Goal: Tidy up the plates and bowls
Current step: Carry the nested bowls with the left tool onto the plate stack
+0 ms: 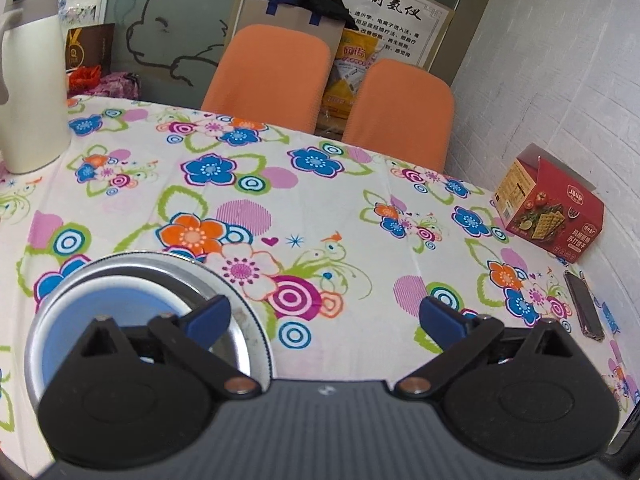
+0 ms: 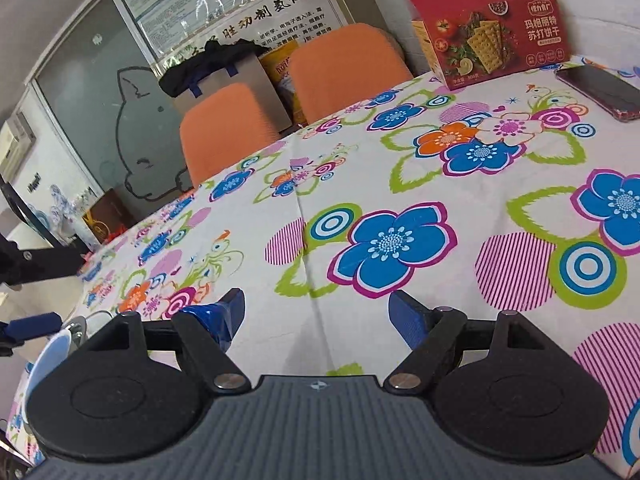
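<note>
Through the left wrist camera I see my left claw spread wide over the flowered table, with only cloth between its blue fingertips. Just left of it, at the near edge of the picture, sits a metal plate with a blue bowl resting inside it; the left finger overlaps the plate's rim in this view, though I cannot tell whether it touches. The middle of the table ahead is open cloth. A white jug stands at the far left, a red cracker box and a phone lie along the right edge by the wall, and two orange chairs are pushed up to the far edge.

Through the right wrist camera my right claw is parted with nothing between the fingers, hovering above bare cloth. The plate and bowl show only as a sliver at the near left, beside the other claw's blue finger. The cracker box and phone sit far right.
</note>
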### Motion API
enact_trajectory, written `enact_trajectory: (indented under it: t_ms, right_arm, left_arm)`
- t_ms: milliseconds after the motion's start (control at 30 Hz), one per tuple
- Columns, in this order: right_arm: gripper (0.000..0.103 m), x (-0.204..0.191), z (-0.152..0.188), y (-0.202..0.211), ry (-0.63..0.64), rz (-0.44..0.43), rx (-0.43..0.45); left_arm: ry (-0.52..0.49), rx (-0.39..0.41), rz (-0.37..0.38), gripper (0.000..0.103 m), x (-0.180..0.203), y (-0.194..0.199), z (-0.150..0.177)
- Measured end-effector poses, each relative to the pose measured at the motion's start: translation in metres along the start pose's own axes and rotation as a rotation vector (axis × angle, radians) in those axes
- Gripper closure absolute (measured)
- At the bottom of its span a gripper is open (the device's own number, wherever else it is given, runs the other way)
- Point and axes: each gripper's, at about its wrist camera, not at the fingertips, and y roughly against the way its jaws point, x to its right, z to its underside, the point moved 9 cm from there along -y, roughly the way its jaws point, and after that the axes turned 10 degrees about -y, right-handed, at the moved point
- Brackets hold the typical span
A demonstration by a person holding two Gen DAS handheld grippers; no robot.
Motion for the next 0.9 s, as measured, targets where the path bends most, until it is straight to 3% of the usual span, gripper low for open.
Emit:
enact_trajectory:
  t_ms: [233,533,700,900]
  right_arm:
    - [0.037,0.006,-0.013,-0.009,-0.060,-0.121,-0.008]
    - [0.037,-0.014,-0.022,-0.016,-0.026,-0.177,-0.013]
    - [0.037,-0.042,-0.020,-0.011,0.027,-0.225,-0.024]
    - [0.036,-0.065,-0.008,0.016,0.059,-0.258,0.009]
  left_arm:
    - [-0.025,-0.044,-0.078,0.003,0.009,-0.010,0.007]
    - [0.015,0.000,-0.188,0.003,-0.019,0.016,0.006]
    - [0.081,0.037,-0.210,0.003,-0.041,0.041,0.010]
    - [0.072,0.069,-0.183,0.003,-0.046,0.067,0.014]
